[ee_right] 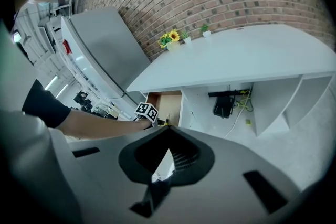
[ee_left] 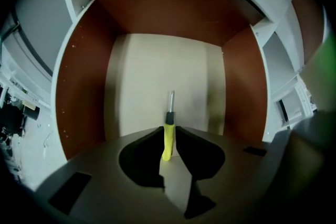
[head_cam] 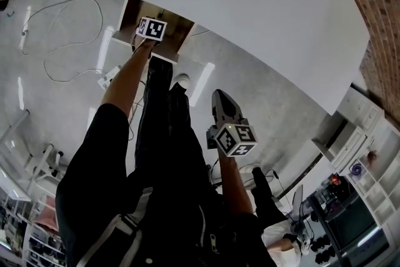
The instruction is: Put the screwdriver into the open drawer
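A screwdriver [ee_left: 168,136] with a yellow handle and a short metal shaft is pinched between the jaws of my left gripper [ee_left: 168,132], tip pointing away from me. It hangs above the pale floor of the open drawer [ee_left: 152,71], which has brown side walls. In the head view the left gripper [head_cam: 151,31] is stretched out over the drawer [head_cam: 178,25] under the white desk [head_cam: 250,3]. In the right gripper view the same drawer [ee_right: 167,102] shows beneath the desk. My right gripper [ee_right: 167,127] is held back near the person's body, shut, with nothing in it.
Cables [head_cam: 62,40] trail over the grey floor left of the drawer. A black box with yellow wires [ee_right: 224,106] sits under the desk. Small flower pots [ee_right: 169,39] stand on the desktop by the brick wall. White shelving [head_cam: 359,128] stands at the right.
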A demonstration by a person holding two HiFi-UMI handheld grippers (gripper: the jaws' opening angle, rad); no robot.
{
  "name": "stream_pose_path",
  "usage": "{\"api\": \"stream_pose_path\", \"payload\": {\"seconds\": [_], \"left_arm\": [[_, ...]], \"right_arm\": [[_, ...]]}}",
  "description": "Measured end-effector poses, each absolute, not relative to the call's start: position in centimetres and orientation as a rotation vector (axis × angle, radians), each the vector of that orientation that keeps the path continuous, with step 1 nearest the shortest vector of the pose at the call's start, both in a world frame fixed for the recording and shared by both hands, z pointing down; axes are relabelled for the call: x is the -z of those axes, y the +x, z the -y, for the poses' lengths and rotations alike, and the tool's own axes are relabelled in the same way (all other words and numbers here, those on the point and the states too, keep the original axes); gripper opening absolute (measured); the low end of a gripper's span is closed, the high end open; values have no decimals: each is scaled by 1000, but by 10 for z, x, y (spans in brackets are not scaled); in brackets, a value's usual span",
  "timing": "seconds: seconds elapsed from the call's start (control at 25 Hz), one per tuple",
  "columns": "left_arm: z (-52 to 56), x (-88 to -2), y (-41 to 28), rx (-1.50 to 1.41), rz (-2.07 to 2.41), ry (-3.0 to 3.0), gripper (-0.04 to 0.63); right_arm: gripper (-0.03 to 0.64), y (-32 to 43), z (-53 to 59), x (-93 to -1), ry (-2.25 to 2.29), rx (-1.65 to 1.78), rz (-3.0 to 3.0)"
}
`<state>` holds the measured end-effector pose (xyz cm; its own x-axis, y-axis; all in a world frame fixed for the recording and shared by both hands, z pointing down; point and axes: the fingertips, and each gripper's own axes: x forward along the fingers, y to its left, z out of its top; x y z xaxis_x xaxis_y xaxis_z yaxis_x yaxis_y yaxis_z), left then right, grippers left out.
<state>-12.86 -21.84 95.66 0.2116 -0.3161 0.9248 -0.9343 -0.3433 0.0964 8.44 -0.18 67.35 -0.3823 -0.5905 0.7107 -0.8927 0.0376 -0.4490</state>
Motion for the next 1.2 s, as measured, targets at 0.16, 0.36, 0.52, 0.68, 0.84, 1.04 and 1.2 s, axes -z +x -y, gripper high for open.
{"api": "stream_pose_path", "payload": {"seconds": [0.16, 0.36, 0.52, 0.68, 0.84, 1.04, 1.2], "left_arm": [[209, -924, -139, -1128, 1183, 1819, 81], [185, -866, -126, -1030, 1160, 1935, 40], [162, -799, -119, -968, 1141, 2030, 30], [153, -721, -112, -901, 1167, 2200, 28], [157, -648, -114, -804, 1249, 2281, 26], [164, -572, -126, -700, 1389, 2349, 26], [169, -521, -137, -611, 1462, 2372, 26]], "right_arm": [[6, 84, 10, -662, 1521, -1251, 2025], [6, 91, 24, -642, 1527, -1157, 2061], [6, 89, 41, -615, 1533, -1050, 2117], [6, 83, 54, -586, 1533, -946, 2183], [6, 82, 70, -560, 1524, -856, 2248], [5, 81, 84, -522, 1525, -758, 2347], [-2, 76, 92, -486, 1531, -686, 2454]]}}
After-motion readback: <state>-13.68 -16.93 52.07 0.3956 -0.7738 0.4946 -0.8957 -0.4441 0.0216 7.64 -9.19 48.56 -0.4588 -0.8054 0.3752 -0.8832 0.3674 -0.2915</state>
